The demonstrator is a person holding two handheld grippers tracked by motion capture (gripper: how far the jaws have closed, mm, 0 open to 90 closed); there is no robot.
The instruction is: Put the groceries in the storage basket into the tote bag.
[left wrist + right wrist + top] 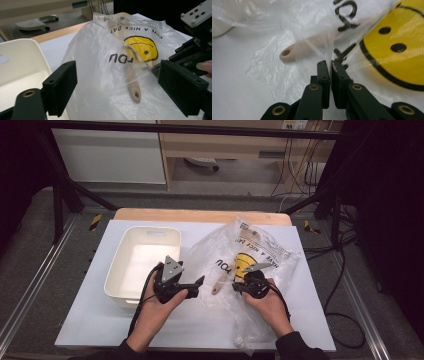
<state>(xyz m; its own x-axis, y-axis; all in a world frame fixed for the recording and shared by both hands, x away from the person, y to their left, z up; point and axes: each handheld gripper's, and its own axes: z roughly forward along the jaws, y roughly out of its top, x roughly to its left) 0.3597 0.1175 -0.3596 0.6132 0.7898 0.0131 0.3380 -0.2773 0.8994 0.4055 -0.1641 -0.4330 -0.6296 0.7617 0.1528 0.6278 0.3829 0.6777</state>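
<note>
1. The white table (80,320) spreads wide under everything, and both of the person's forearms come in from its near edge.
2. On its right half lies the clear plastic bag (260,255), crumpled and puffed up, with a yellow smiley face and black lettering on it.
3. Left of the bag, just beside it, sits the cream bin (125,270), upright, and its inside looks bare.
4. The left gripper (197,287) hovers between bin and bag, its jaws spread wide with nothing pinched. In the left gripper view (117,90) the bag shows between the two pads, but neither pad presses on it.
5. The right gripper (237,287) is at the bag's near side, its jaws nipped together on a fold of the film. The right gripper view (330,62) shows the thin plastic caught in the narrow slit between them.
6. Inside the bag rests a wooden handle (133,90) with a hole at its end, its other end blurred behind the smiley print.
</note>
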